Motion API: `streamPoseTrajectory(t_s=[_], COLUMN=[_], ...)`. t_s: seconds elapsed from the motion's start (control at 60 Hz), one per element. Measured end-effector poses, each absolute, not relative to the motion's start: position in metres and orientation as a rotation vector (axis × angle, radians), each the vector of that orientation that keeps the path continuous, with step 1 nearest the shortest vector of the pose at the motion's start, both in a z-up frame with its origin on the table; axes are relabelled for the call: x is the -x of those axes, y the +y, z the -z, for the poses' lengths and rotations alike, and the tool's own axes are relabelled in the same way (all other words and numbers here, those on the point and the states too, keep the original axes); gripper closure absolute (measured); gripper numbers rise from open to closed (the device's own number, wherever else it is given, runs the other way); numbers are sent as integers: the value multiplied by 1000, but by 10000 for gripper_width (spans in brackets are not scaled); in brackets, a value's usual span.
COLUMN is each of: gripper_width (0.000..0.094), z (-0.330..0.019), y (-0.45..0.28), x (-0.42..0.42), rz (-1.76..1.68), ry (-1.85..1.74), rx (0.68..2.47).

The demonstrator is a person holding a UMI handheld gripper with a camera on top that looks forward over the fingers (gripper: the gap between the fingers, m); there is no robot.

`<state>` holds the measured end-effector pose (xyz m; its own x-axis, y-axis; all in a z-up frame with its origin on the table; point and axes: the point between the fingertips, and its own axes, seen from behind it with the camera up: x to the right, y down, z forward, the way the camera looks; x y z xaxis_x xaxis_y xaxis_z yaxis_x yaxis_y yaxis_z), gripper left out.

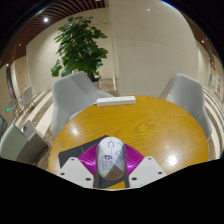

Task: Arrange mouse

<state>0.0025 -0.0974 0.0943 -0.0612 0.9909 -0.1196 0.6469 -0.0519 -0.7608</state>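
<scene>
A white mouse with a small printed design on its back lies lengthwise between my fingers, its nose pointing away from me. My gripper is shut on the mouse: the magenta pads press on both of its sides. Below it is a round wooden table. I cannot tell whether the mouse rests on the table or hangs just above it.
A flat white oblong thing lies at the table's far edge. Grey-white chairs stand at the far left, the far right and the near left. A potted plant stands beyond by the wall.
</scene>
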Motion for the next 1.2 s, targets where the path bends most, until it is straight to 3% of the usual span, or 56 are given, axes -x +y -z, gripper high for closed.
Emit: streamPoseTrajectory(t_s=[0.283, 0.433, 0.467, 0.533, 0.567, 0.867, 1.05, 1.2], gripper_width=[569, 424, 324, 53, 91, 67, 69, 67], z=[0, 14, 14, 4, -5, -120, -147, -142], y=[-183, -186, -186, -184, -182, -127, -82, -48], x=[-2, -11, -12, -15, -16, -112, -180, -201], rz=[-747, -704, -695, -704, -715, -679, -620, -591], ry=[-1804, -1801, -1806, -1801, -1794, -1834, -1832, -1818], rx=[1804, 1804, 1814, 1834, 1840, 1794, 1835, 1855])
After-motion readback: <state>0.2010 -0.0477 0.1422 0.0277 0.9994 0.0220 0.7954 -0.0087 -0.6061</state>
